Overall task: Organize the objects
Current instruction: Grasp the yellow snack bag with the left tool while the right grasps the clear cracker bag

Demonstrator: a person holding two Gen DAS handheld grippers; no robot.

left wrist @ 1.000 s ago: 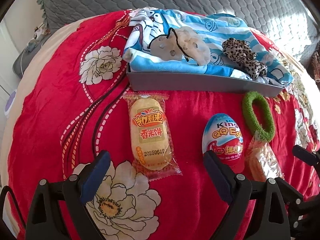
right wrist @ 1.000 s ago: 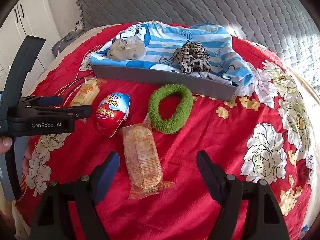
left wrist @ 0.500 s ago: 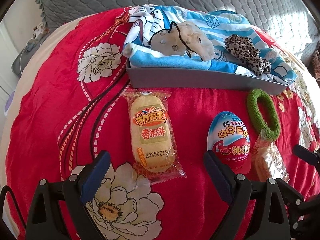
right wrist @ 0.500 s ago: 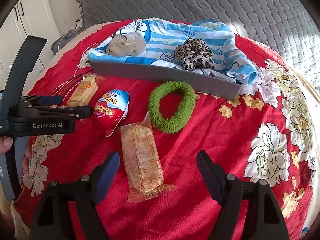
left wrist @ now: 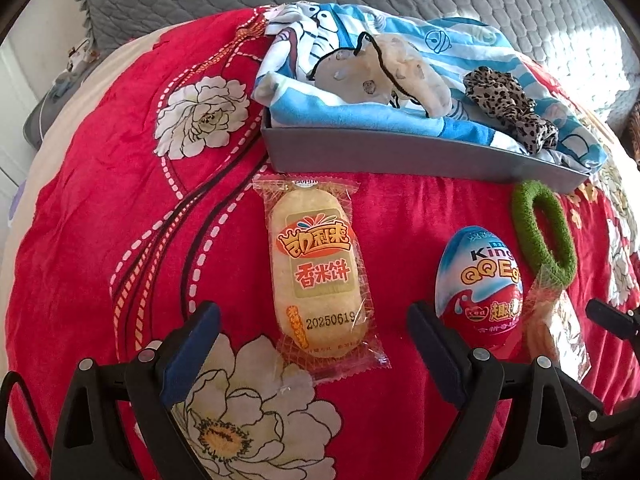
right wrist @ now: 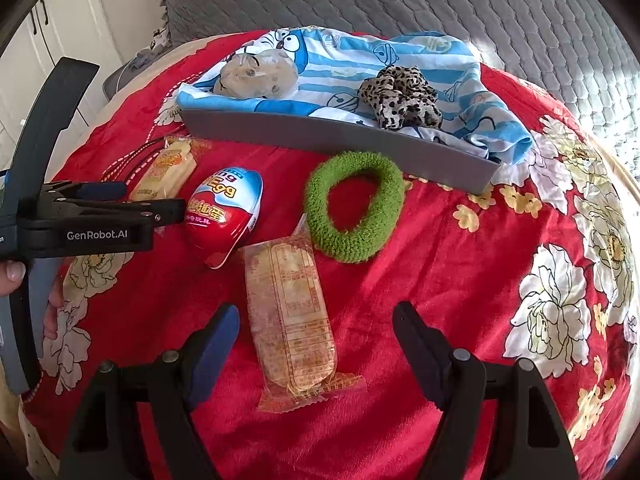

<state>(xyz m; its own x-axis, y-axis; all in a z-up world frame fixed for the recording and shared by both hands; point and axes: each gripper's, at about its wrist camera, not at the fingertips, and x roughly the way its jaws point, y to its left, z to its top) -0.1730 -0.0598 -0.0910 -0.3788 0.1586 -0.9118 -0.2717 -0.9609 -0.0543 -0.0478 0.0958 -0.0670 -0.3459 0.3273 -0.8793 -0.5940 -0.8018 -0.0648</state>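
Both grippers hovering over the snacks on the bed

Left gripper (left wrist: 314, 354) and right gripper (right wrist: 316, 344) are gaping wide, holding nothing, each straddling 1 rice cracker pack (left wrist: 318, 272) (right wrist: 290, 316) near the gray tray (left wrist: 400, 152).

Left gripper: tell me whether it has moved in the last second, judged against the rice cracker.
Yes. The left gripper has crept forward: the rice cracker now lies further in between its open fingers, and the grey tray looms closer.

Egg (left wrist: 478, 286) between rice cracker (left wrist: 318, 276) and scrunchie (left wrist: 544, 236)
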